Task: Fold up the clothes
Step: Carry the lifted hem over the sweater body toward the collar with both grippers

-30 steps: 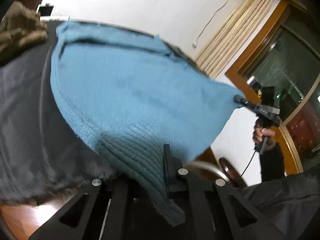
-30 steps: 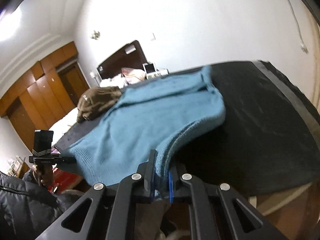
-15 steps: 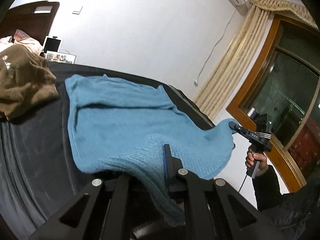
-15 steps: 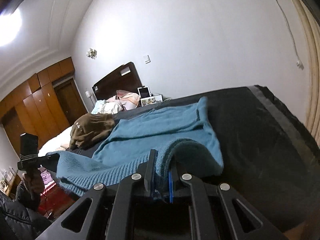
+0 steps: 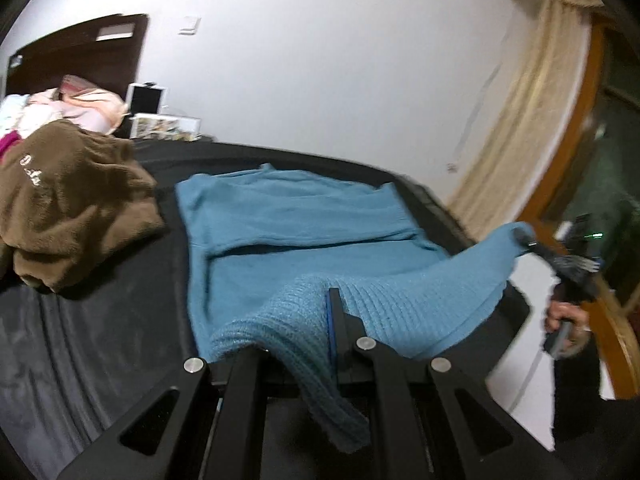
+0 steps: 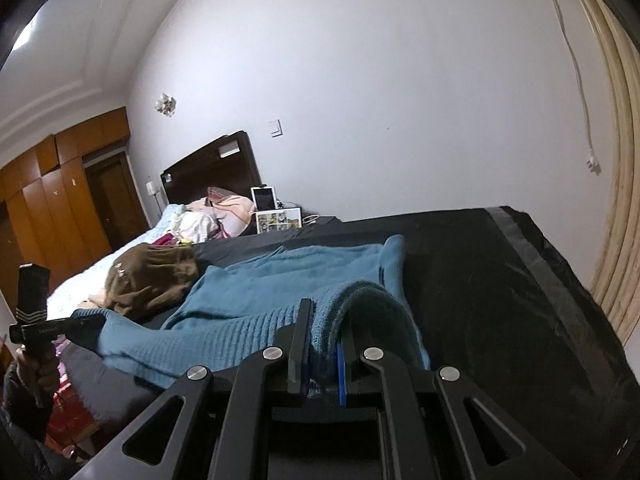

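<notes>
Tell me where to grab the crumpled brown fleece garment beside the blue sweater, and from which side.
Grip the brown fleece garment on the thick bulging fold at its near edge, coming from the near side of the black table. It lies in a heap, not flat, so that raised fold should give the gripper a bite. Both grippers now hold the blue knitted sweater, so one must let go first.

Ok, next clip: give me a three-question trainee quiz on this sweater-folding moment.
1. True or false: both grippers are shut on the blue sweater.
2. What lies left of the sweater on the black cloth in the left wrist view? A) brown garment B) white towel C) red pillow
3. Fill in: the part of the sweater lifted off the cloth is its ribbed ____.

Key: 1 true (left gripper, right gripper); 2 A, brown garment; 3 hem.
</notes>
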`<act>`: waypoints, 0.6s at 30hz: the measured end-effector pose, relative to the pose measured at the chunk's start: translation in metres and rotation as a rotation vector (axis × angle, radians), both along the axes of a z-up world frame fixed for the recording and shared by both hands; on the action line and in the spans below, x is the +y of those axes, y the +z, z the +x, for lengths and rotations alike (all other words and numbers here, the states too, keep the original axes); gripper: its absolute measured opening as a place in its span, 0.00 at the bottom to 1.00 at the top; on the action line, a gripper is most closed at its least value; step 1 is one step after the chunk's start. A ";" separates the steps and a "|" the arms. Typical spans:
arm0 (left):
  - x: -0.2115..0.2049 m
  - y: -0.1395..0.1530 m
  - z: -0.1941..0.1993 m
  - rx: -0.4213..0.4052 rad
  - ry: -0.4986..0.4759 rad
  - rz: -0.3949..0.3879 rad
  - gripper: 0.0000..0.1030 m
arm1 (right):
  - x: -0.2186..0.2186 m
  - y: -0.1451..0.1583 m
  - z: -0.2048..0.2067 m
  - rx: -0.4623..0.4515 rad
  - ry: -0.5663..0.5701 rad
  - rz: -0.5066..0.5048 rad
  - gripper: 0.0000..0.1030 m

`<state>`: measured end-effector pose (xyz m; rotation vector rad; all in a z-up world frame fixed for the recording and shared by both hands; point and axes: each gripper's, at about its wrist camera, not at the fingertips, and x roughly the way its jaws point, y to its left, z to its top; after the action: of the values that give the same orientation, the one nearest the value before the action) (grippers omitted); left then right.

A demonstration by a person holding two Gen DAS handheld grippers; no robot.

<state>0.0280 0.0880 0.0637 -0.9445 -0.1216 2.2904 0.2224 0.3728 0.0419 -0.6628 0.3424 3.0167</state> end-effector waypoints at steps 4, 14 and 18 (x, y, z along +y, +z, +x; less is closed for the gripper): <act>0.014 -0.001 -0.024 0.011 0.050 -0.066 0.09 | -0.004 0.004 -0.028 -0.018 -0.009 0.020 0.10; 0.039 0.003 -0.089 0.083 0.123 -0.148 0.09 | 0.003 0.017 -0.090 -0.040 -0.083 0.090 0.10; 0.049 0.004 -0.112 0.111 0.145 -0.176 0.09 | 0.010 0.022 -0.119 -0.052 -0.103 0.113 0.10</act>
<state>-0.0837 0.1370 0.0680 -0.9194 0.0628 2.5143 0.1031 0.3829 0.0635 -0.6906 0.1964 2.8905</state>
